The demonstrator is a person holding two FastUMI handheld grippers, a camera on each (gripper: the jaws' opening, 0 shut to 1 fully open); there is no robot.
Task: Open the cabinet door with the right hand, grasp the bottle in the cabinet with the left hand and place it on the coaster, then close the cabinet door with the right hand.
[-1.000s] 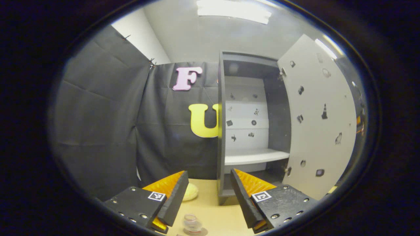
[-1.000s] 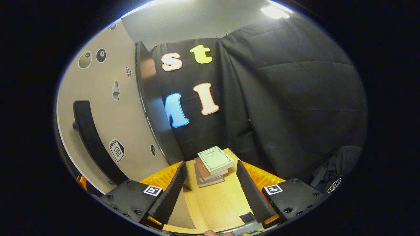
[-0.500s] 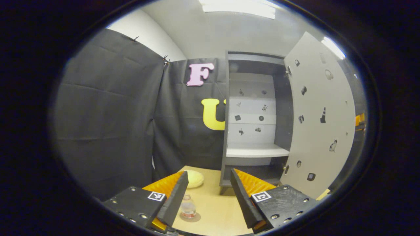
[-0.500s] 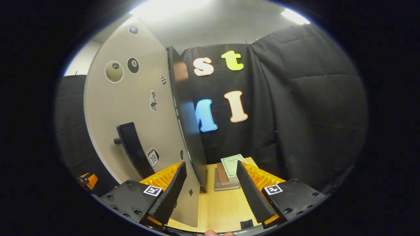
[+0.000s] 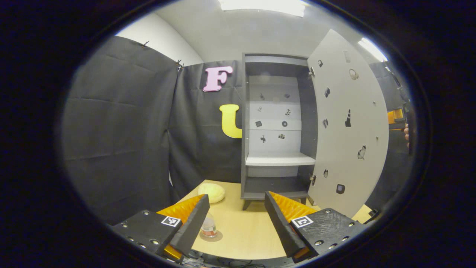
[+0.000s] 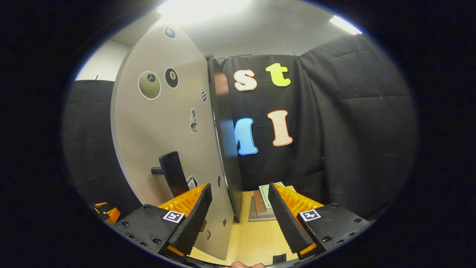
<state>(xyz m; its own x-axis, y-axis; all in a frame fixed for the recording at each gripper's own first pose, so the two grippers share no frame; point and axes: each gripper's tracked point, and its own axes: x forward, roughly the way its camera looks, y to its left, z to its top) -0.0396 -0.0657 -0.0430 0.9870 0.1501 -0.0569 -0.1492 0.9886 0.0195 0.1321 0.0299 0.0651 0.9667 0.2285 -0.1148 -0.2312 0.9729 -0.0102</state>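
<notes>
In the left gripper view a small clear bottle point(image 5: 209, 225) stands upright on a round coaster point(image 5: 215, 235) on the wooden table point(image 5: 243, 227), just right of my left finger. My left gripper point(image 5: 235, 222) is open and holds nothing. Behind it the dark cabinet point(image 5: 277, 123) stands with its door point(image 5: 347, 123) swung wide to the right and its shelves bare. In the right gripper view the door's outer face point(image 6: 167, 126) is close on the left, and its black handle point(image 6: 171, 174) sits just above my left finger. My right gripper point(image 6: 240, 219) is open, beside the door's edge.
A pale yellow round thing point(image 5: 211, 192) lies on the table left of the cabinet. A short stack of books point(image 6: 262, 203) sits beyond the right gripper, behind the cabinet's side. At the far right of the left gripper view I see a hand point(image 5: 407, 134) behind the door.
My left gripper has drawn back and up from the bottle, which stays on the coaster. My right gripper has turned toward the door, and the handle now sits lower and nearer its fingers.
</notes>
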